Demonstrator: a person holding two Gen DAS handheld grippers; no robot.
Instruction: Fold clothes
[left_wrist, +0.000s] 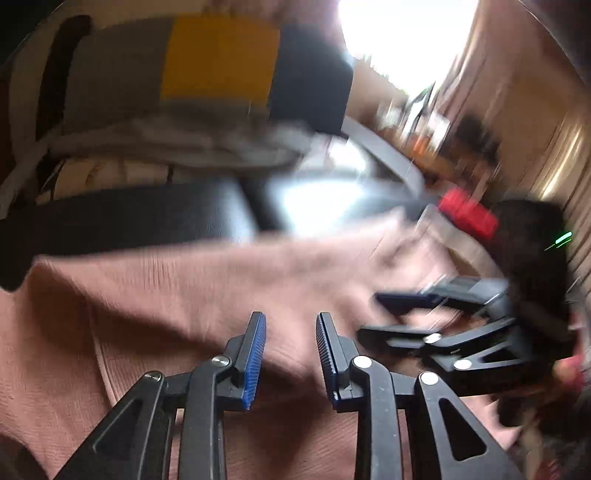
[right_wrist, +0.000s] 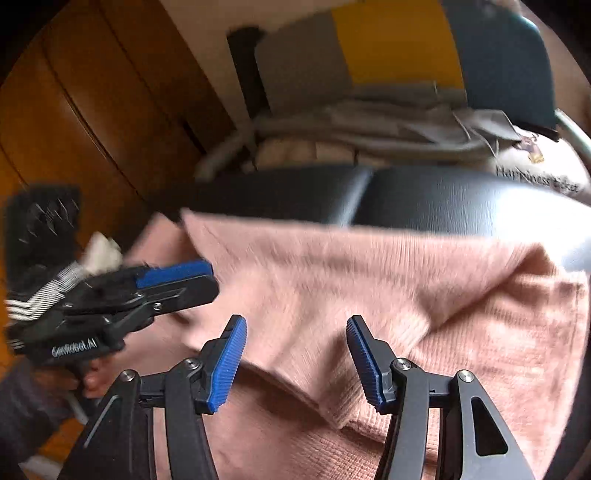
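1. A pink knitted garment (right_wrist: 388, 295) lies spread over a black padded seat (right_wrist: 424, 199), partly folded, with one flap turned over itself and a creased edge running across the middle.
2. The left gripper (left_wrist: 290, 354) hovers just above the pink knit, its blue-padded jaws parted with nothing between them.
3. The right gripper (right_wrist: 295, 358) hangs over the same garment, its jaws spread wider and likewise gripping nothing.
4. From the right wrist view the left gripper sits at the garment's left edge, beside a wooden wall (right_wrist: 92, 110).
5. Behind the seat a stack of folded clothes (right_wrist: 369, 125) rests against a grey, yellow and dark blue cushion (right_wrist: 399, 44).
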